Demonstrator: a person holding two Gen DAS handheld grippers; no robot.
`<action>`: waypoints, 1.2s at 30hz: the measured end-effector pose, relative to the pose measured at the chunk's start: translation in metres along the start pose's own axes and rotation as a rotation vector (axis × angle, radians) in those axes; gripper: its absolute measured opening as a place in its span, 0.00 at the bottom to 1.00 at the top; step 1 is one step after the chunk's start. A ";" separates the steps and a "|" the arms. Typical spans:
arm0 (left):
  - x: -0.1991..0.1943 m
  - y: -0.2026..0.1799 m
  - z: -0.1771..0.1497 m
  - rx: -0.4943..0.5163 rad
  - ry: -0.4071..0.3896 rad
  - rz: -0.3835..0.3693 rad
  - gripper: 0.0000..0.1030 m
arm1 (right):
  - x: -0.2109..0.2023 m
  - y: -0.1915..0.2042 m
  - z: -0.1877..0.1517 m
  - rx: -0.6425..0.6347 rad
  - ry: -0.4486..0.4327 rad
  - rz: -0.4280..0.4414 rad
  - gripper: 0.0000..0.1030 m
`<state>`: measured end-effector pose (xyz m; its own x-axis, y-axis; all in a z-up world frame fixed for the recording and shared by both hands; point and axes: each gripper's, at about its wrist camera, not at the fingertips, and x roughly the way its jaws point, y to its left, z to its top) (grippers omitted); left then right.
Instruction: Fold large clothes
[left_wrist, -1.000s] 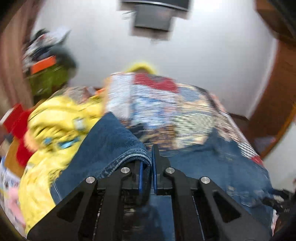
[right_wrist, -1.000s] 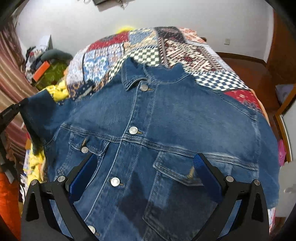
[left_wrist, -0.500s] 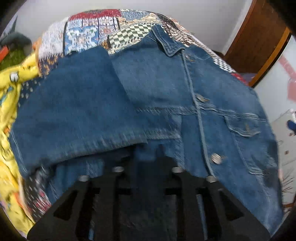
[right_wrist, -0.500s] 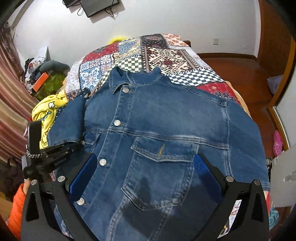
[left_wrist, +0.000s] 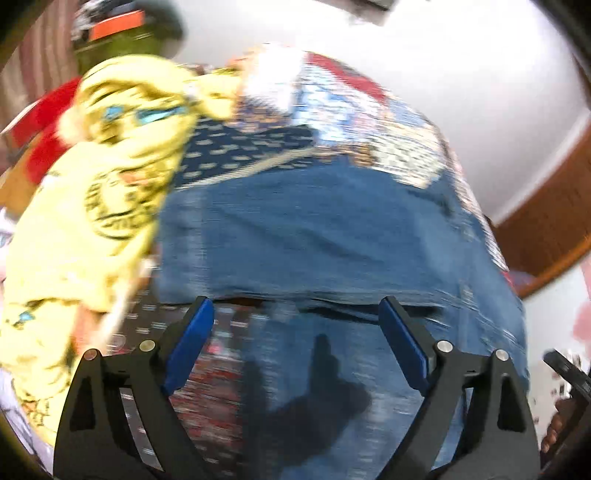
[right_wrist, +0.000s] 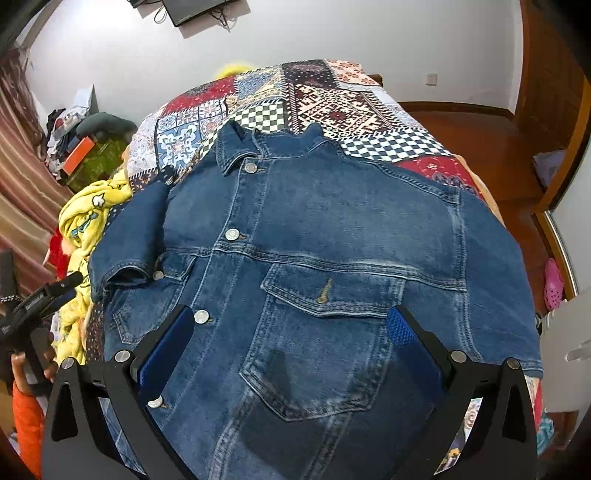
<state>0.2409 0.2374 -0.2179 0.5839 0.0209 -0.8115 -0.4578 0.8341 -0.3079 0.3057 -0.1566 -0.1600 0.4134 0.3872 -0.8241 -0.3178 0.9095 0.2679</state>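
One denim jacket (right_wrist: 332, 240) lies front-up and buttoned on the bed, on the patchwork quilt (right_wrist: 314, 99), directly ahead of and under my right gripper (right_wrist: 291, 332); collar is at the far end from my jaws, hem nearest. Right jaws are spread wide, nothing between them, hovering over the chest pocket (right_wrist: 328, 321). Left gripper (left_wrist: 295, 328) jaws are opening, no cloth pinched; blurred denim sits just beyond its tips. One sleeve (right_wrist: 125, 236) is already laid over the front, off to the left of my right jaws; the other sleeve runs down the right side, not yet folded. Denim looks heavy, thick and fairly stiff: it should hold a crease but drag on the quilt, and seams will bulk up in a pinch. I'd grab at the cuff or shoulder seam edge, single layer, not mid-panel. Count: one jacket, four front buttons visible, two chest pockets, one yellow printed garment (right_wrist: 88, 225) heaped beyond the left jaws.
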 end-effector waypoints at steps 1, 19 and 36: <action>0.005 0.014 0.001 -0.037 0.016 0.000 0.88 | 0.002 0.003 0.001 -0.003 0.001 0.001 1.00; 0.085 0.081 0.014 -0.377 0.067 -0.086 0.30 | 0.030 0.026 0.004 -0.036 0.045 -0.012 1.00; -0.079 -0.132 0.084 0.249 -0.388 -0.095 0.18 | 0.001 -0.013 0.001 0.015 -0.004 -0.006 1.00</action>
<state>0.3116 0.1721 -0.0712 0.8448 0.1032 -0.5250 -0.2430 0.9482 -0.2047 0.3111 -0.1677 -0.1632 0.4186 0.3821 -0.8239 -0.3022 0.9141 0.2703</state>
